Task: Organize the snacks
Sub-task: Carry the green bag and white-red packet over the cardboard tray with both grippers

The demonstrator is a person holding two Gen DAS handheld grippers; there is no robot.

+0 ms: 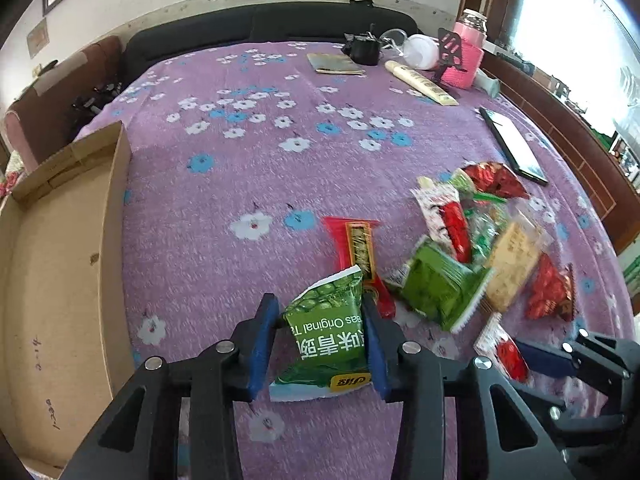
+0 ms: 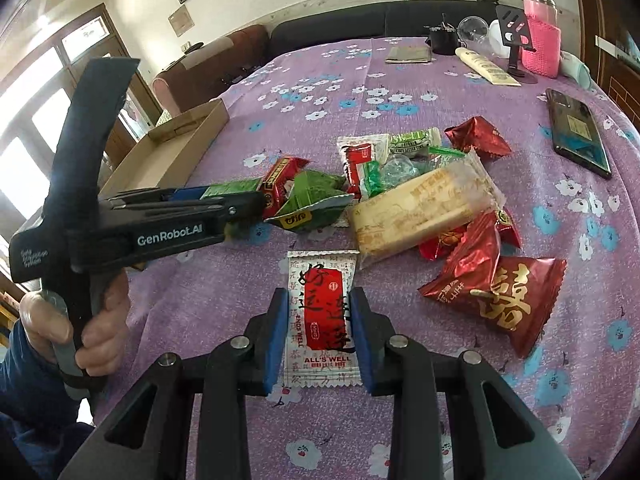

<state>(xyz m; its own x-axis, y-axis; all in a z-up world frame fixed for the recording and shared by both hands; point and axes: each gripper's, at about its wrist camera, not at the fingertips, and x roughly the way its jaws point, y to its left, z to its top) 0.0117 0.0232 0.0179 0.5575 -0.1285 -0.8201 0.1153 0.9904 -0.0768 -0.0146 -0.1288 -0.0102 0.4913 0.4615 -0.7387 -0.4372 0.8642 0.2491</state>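
My left gripper [image 1: 318, 312] is shut on a green pea snack packet [image 1: 326, 332], held just above the purple flowered cloth; the packet also shows in the right wrist view [image 2: 308, 204]. My right gripper [image 2: 319, 300] straddles a white and red "All's Well" packet [image 2: 322, 312] that lies flat on the cloth; its blue pads touch the packet's two sides. A pile of snacks sits beyond: a beige cracker pack [image 2: 420, 208], red foil packets [image 2: 500, 296], green packets [image 1: 436, 288] and a red bar [image 1: 356, 248]. An open cardboard box [image 1: 52, 264] lies at the left.
A black phone [image 2: 576, 132] lies at the right of the cloth. A pink bottle [image 2: 540, 28], a phone stand [image 2: 514, 36], a tube [image 2: 486, 66], a black mug [image 2: 442, 42] and a booklet [image 2: 408, 55] stand at the far edge. A dark sofa [image 1: 272, 24] lies behind.
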